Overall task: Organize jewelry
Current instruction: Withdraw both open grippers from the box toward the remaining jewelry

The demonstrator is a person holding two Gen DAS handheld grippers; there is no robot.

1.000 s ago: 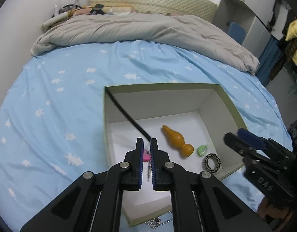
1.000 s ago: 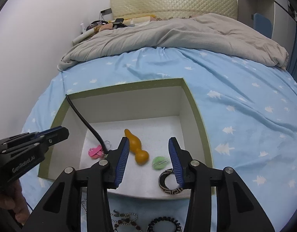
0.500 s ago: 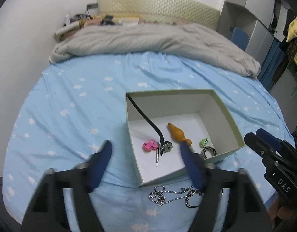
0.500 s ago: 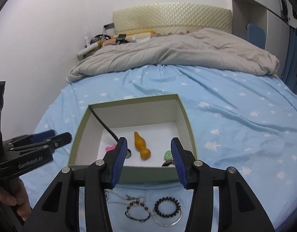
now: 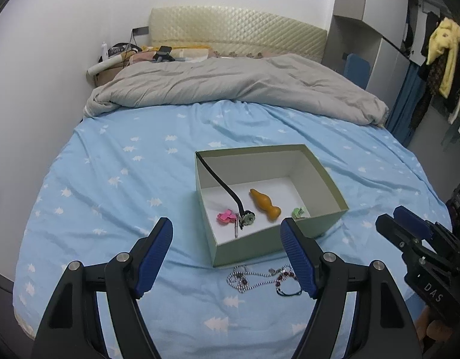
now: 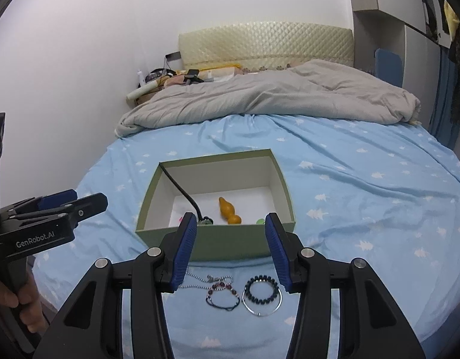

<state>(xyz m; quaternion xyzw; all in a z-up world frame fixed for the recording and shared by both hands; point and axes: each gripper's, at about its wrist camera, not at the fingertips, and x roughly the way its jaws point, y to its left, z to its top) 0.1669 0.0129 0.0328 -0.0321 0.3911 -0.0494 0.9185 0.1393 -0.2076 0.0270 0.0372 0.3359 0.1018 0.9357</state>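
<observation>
Both my left gripper and right gripper stand open and empty. The chain necklace lies tangled with a bracelet before the box; I may lift both together.

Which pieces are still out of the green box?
Out: a silver chain, a red-beaded bracelet, a black bead bracelet and a silver bangle lie on the sheet before the green box.
</observation>
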